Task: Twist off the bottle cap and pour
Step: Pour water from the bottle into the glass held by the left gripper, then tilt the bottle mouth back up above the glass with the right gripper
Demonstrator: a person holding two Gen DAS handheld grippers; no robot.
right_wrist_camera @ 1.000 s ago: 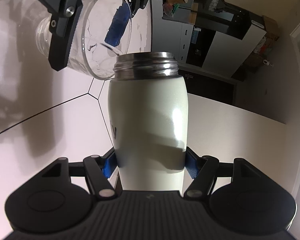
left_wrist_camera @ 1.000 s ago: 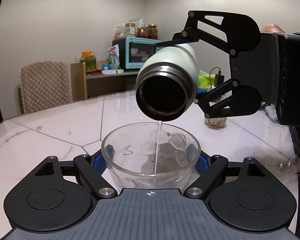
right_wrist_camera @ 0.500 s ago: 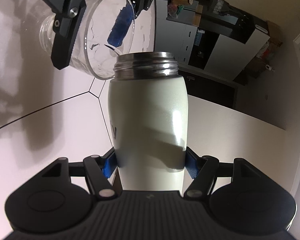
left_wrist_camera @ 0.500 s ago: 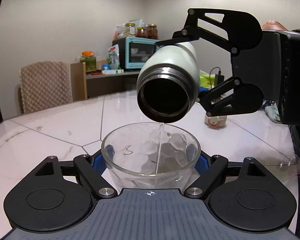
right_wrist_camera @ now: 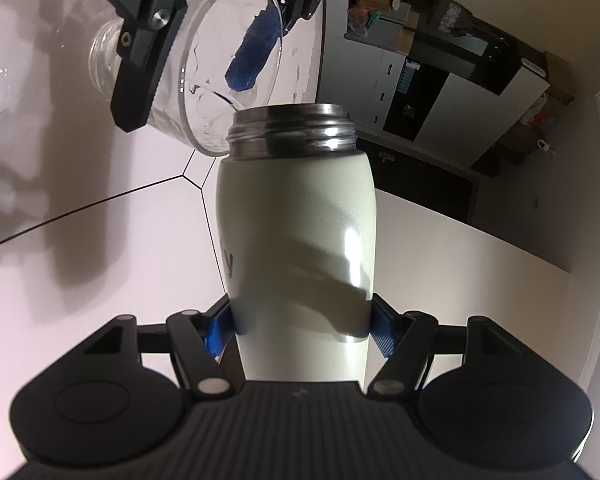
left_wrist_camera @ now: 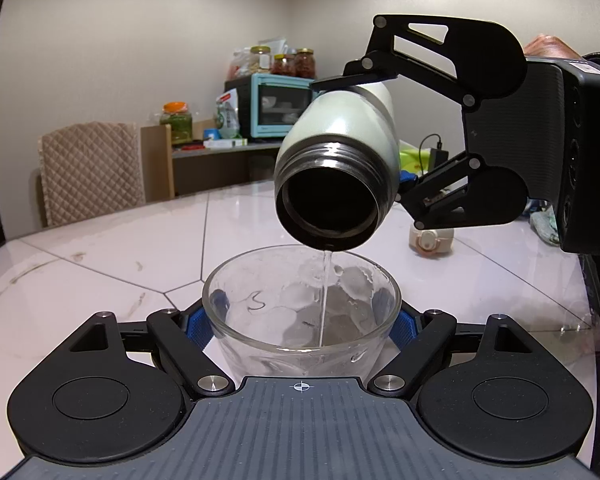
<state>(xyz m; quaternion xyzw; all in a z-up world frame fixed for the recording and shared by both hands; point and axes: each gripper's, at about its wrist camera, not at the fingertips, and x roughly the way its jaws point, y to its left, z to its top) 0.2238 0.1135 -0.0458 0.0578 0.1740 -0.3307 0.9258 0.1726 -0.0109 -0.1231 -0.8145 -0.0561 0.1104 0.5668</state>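
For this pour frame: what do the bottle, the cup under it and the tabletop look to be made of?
Bottle: likely metal, glossy cream coating; its bare threaded neck shines like steel.
Cup: clear glass by the look, the stream visible through its wall, though clear plastic is possible.
Tabletop: polished marble-look slabs, pale, faintly veined and reflective, with dark seams.

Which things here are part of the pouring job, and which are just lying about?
In the job:
bottle, tipped, in the right claw
glass, in the left claw
water stream
cap, off, on the table

Lying about:
chair
toaster oven
jars
cabinet
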